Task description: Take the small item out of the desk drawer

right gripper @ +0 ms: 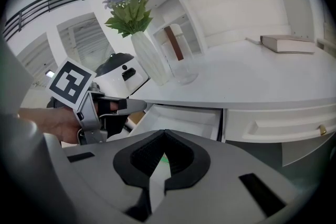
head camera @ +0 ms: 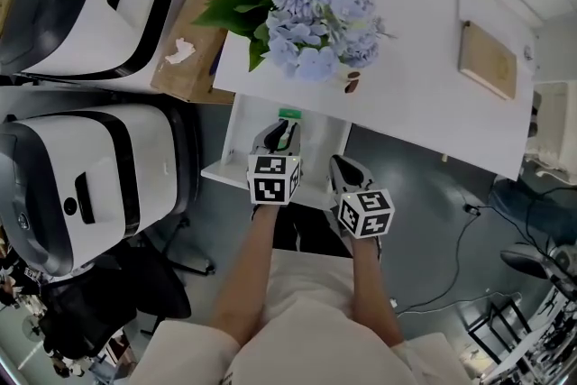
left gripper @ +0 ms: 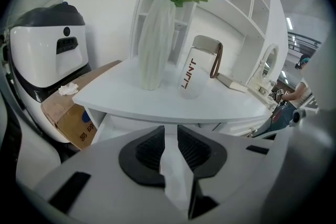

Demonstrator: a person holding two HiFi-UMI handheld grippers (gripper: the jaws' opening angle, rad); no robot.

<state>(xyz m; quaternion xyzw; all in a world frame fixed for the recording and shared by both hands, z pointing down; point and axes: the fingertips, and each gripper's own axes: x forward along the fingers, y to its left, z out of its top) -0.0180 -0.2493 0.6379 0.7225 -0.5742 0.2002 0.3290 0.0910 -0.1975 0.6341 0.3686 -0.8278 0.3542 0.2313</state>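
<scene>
The white desk drawer (head camera: 227,165) stands pulled open under the desk (head camera: 424,104). A small green item (head camera: 288,114) lies at the drawer's back, just beyond the tips of my left gripper (head camera: 286,131), which hangs over the drawer. In the left gripper view its jaws (left gripper: 170,136) stand a little apart, with only the white drawer (left gripper: 118,126) showing between them. My right gripper (head camera: 341,167) hovers to the right of the drawer; its tips (right gripper: 164,132) meet. Through the slit below them a bit of the green item (right gripper: 164,159) shows. The left gripper (right gripper: 128,107) also appears there, beside the drawer (right gripper: 181,119).
On the desk stand a white vase of blue flowers (head camera: 315,9), a clear bottle with a brown strap (left gripper: 194,73) and a book (head camera: 489,59). A cardboard box (head camera: 194,32) and two large white machines (head camera: 81,176) stand left. Cables (head camera: 469,230) lie on the floor at right.
</scene>
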